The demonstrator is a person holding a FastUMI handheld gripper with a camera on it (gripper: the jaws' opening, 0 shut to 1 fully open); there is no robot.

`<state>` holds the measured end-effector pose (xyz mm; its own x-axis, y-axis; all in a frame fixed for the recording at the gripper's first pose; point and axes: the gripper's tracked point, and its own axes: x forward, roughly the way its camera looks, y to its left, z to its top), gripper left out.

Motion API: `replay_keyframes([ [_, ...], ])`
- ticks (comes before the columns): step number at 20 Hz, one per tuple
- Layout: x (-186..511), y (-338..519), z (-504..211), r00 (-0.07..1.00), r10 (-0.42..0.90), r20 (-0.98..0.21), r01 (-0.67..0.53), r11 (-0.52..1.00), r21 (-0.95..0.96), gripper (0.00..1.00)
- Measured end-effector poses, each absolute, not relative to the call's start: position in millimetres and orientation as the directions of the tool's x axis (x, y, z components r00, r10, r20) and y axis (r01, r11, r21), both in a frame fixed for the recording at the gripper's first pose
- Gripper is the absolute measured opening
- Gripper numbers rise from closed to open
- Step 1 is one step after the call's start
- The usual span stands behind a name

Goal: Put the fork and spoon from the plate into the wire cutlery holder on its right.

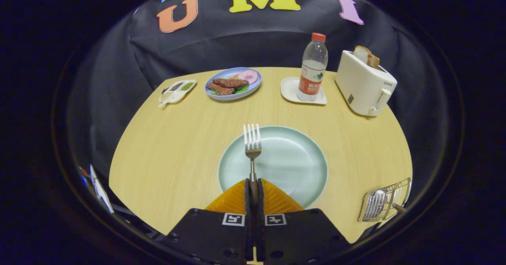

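Pale green plate (pixel 292 166), silver fork (pixel 252 144), orange ribbed tongs (pixel 253 190) (black body).

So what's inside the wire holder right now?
The holder already has a spoon lying in it. Its far end is cut off. The gripper is shut on the fork above the plate.

Steel fork (pixel 252 146) upright over pale-green plate (pixel 290 166); wire cutlery holder (pixel 385 205) right.
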<state>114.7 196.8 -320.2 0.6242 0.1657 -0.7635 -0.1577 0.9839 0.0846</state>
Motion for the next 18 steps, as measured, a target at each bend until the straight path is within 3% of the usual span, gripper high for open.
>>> replay_keyframes([
  [18, 57, 20, -237, 0.643, 0.183, -0.743, -0.167, 0.981, 0.096, 0.04],
])
